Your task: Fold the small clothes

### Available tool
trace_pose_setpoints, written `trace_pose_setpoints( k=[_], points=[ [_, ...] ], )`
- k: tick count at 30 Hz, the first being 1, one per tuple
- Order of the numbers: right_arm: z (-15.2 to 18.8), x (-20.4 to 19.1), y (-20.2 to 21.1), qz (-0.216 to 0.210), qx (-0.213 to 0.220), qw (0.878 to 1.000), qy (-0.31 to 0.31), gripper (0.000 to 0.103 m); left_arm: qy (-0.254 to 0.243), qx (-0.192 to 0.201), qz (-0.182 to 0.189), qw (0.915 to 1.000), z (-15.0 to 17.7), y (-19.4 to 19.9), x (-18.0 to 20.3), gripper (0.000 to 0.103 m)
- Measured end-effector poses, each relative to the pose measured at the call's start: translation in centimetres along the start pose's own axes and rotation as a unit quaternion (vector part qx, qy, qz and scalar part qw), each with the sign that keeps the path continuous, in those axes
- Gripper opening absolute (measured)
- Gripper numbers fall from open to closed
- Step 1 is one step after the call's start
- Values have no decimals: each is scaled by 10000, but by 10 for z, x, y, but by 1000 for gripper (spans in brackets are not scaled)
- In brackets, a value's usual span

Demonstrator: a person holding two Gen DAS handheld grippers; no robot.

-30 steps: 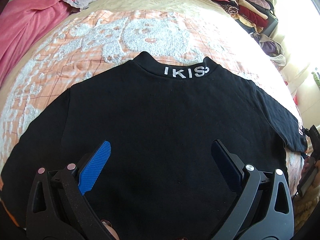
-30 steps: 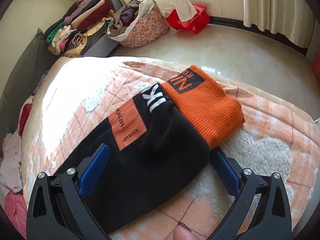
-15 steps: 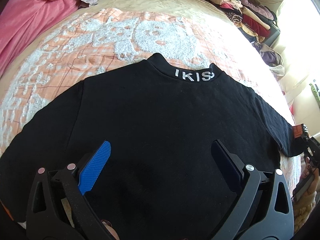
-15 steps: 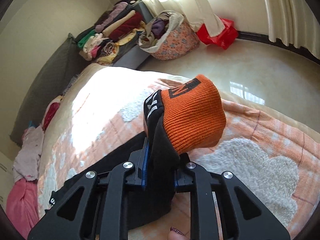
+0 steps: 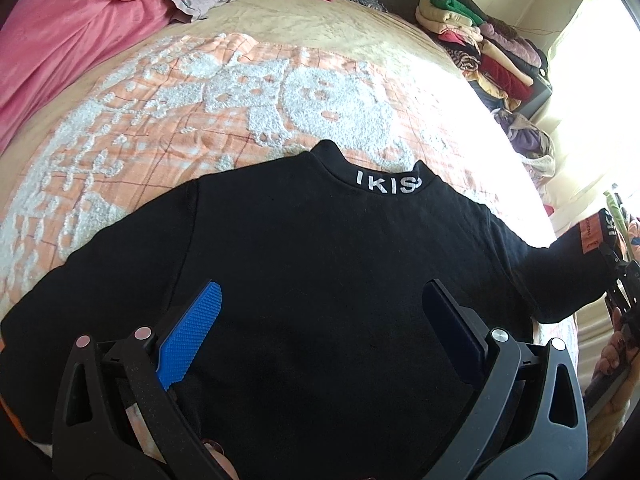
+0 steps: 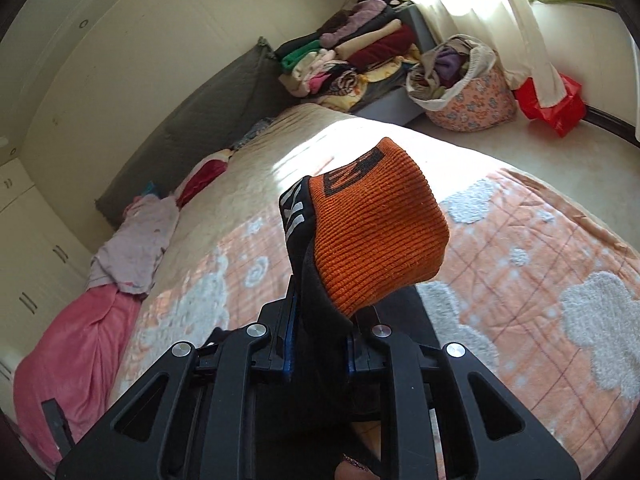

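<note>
Big picture first: the bed [image 5: 280, 80] with its peach patterned quilt carries the black sweatshirt [image 5: 320, 280], spread flat on its front, collar lettering away from the camera, body square and smooth. This is the sleeve fold, the opening step of folding it. Off to the right edge of the left wrist view the right sleeve [image 5: 568, 264] is lifted clear of the quilt, stretched out toward the right gripper [image 6: 318, 354]. In the right wrist view that gripper is clamped on the black cloth of the sleeve just behind the orange cuff [image 6: 380, 232], which stands up above the pinched jaws. The left gripper [image 5: 320, 332] hovers over the lower body of the sweatshirt with jaws spread wide, nothing between them, not touching cloth as far as I can tell. Next move, by my reckoning: carry that cuff across the chest and lay the sleeve flat over the body, while the left one could pin the body so it doesn't drag or bunch
</note>
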State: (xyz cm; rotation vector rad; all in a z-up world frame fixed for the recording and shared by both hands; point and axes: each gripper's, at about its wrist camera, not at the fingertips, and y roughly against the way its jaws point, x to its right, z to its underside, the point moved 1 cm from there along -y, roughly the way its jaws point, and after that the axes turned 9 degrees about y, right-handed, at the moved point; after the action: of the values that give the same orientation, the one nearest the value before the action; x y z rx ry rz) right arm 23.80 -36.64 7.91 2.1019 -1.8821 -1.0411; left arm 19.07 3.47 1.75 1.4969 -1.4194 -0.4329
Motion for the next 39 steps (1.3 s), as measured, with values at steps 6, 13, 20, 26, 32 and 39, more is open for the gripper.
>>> trace_pose_setpoints(
  k=[6, 13, 20, 26, 32, 39],
  points=[
    [11, -60, -12, -431, -206, 9975, 512, 17, 142, 36, 169, 9997, -6, 11, -11, 95],
    [46, -131, -43, -797, -610, 9887, 1117, 17, 377, 7, 430, 9984, -10, 20, -34, 95],
    [90, -181, -76, -896, -1021, 9788, 1534, 19, 674, -21, 615, 9958, -10, 26, -62, 95],
    [126, -212, -93, -1001, -1345, 9675, 1891, 33, 935, -73, 767, 9926, -9, 25, -83, 95],
    [146, -233, -79, -1463, -1474, 9517, 2261, 50, 1160, -112, 982, 9883, -10, 22, -98, 95],
    [142, -202, -49, -1259, -1333, 9616, 2044, 58, 1156, -422, 1364, 9830, -5, 6, -87, 94]
  ],
)
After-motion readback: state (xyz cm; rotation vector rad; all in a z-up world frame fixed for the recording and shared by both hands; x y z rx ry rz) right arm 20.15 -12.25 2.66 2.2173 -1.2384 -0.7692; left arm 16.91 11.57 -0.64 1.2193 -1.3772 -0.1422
